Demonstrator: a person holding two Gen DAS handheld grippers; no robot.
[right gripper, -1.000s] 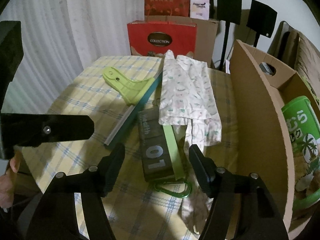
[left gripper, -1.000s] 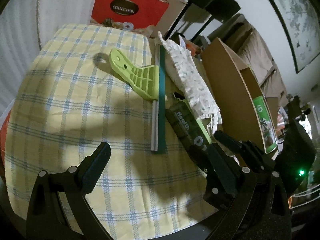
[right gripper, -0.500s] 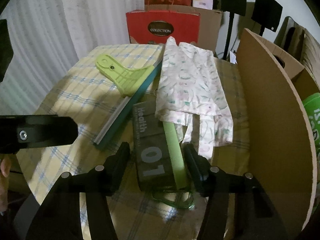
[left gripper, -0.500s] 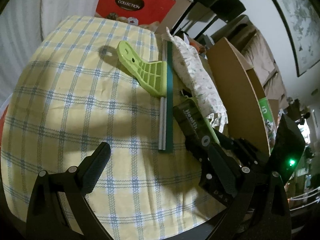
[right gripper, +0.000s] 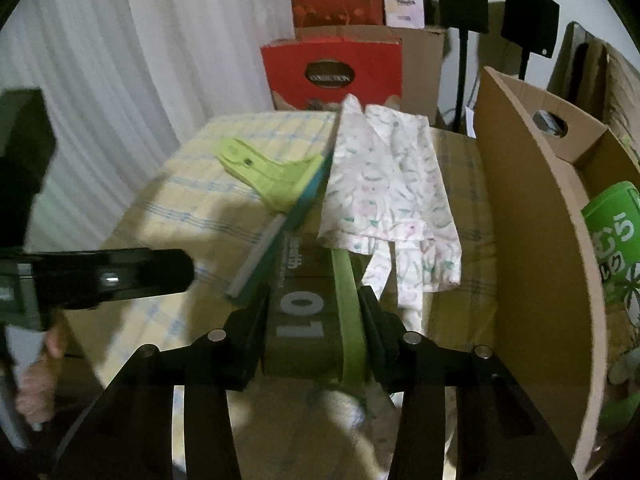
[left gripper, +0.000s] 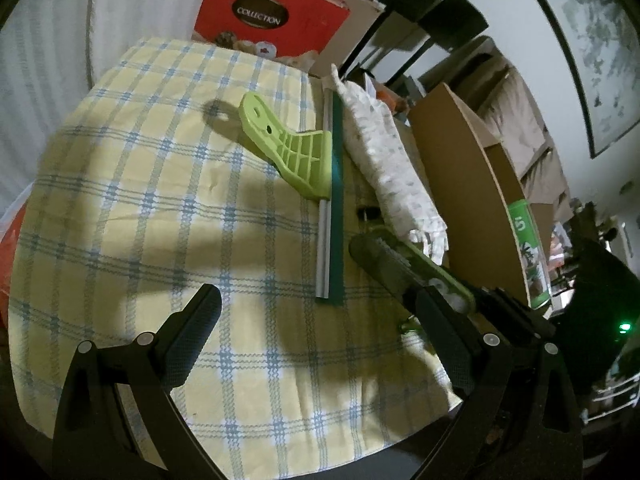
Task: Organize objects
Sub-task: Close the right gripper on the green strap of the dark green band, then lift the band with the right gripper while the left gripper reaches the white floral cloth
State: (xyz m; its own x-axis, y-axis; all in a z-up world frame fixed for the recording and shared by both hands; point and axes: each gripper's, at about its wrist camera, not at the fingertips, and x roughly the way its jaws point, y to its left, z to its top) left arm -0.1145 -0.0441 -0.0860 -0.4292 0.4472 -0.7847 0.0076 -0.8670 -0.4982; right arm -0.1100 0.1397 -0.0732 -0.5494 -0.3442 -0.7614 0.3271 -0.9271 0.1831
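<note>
Beside the squeegee [right gripper: 276, 200], the pouch [right gripper: 308, 320] sits clamped across its sides by the right gripper [right gripper: 314, 312], whose jaws have just been closing. Soft, light fabric; it may sag. Left gripper [left gripper: 316, 320] gapes empty.

On the table [left gripper: 120, 208], the squeegee [left gripper: 304, 160] lies left of the cloth [right gripper: 392, 188]; the pouch [right gripper: 308, 320] lies nearer; the cardboard box [right gripper: 536, 248] stands right.

A white curtain [right gripper: 132, 60] hangs behind the bench [left gripper: 120, 208], which has a yellow and blue checked cloth. A framed picture [left gripper: 596, 52] hangs on the pale wall [left gripper: 516, 8]. The light is dim.
</note>
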